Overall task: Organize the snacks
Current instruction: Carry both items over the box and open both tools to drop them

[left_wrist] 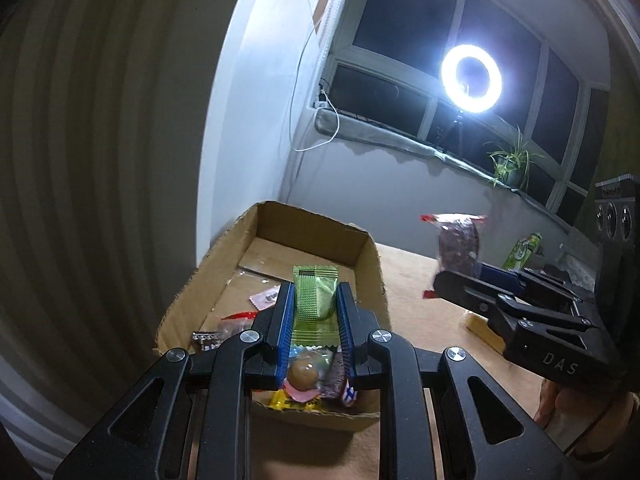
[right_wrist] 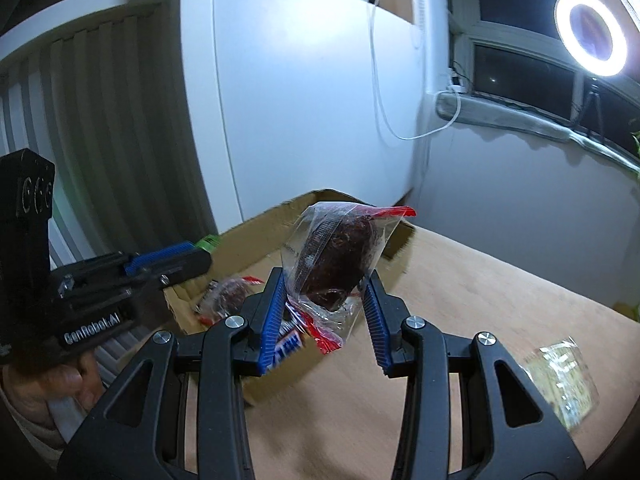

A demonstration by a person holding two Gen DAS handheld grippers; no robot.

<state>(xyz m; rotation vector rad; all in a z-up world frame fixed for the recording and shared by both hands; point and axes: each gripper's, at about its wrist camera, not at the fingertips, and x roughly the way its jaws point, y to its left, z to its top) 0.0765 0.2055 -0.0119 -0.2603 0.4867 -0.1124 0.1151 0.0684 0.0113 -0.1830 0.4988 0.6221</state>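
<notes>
Snacks pinched: green wrapper [left_wrist: 316,296] in left fingers [left_wrist: 285,312] over box rim [left_wrist: 372,256], dark pastry [right_wrist: 340,264] in right fingers [right_wrist: 276,312].

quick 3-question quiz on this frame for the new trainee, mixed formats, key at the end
1. True or false: the left tool is shut on a green-wrapped snack above the cardboard box.
2. What does the right tool hold? A) a yellow packet B) a dark brown snack in a clear wrapper with red ends C) nothing
3. Fill in: the clear packet of pale yellow snack lies on the ____, outside the box.

Key: 1 true; 2 B; 3 table
</notes>
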